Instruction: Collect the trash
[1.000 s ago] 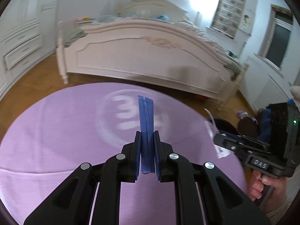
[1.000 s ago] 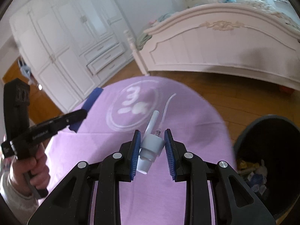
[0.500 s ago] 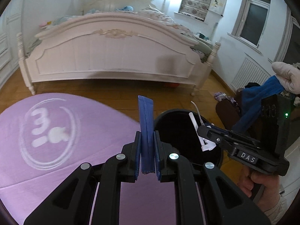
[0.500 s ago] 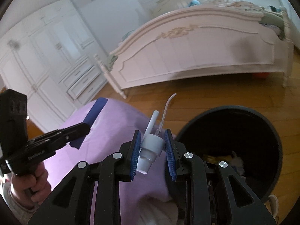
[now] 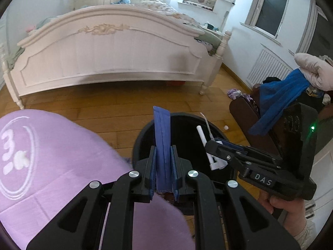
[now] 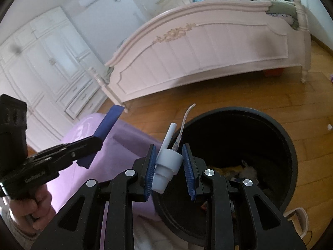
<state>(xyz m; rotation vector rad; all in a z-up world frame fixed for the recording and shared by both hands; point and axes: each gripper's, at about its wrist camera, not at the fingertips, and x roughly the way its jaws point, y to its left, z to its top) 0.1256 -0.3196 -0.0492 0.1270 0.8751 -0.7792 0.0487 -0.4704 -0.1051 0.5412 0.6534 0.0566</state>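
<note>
A white spray nozzle point(image 6: 167, 164) with a thin curved tube is pinched between the blue pads of the right tongs point(image 6: 169, 171), held at the near rim of a round black trash bin point(image 6: 289, 152). A flat, folded blue wrapper point(image 5: 162, 145) stands upright, clamped tight in the left tongs point(image 5: 164, 171), which sit just beside the right ones; from the left wrist view the wrapper's tip overlaps the bin's far rim. Inside the bin, yellow and pale scraps point(image 6: 239, 169) already lie at the bottom, so some trash appears collected. Neither held piece has been let go yet; the drop into the bin is what looks left for these two. A round worktop covered in a purple cloth point(image 5: 52, 156) touches the bin's left side, and no trash shows on the visible part of it. Beyond lies a wooden floor point(image 5: 116, 102) and a white bed point(image 5: 108, 54). A small white speck point(image 5: 226, 127) rests on the floor past the bin; whether it is trash cannot be told.
</note>
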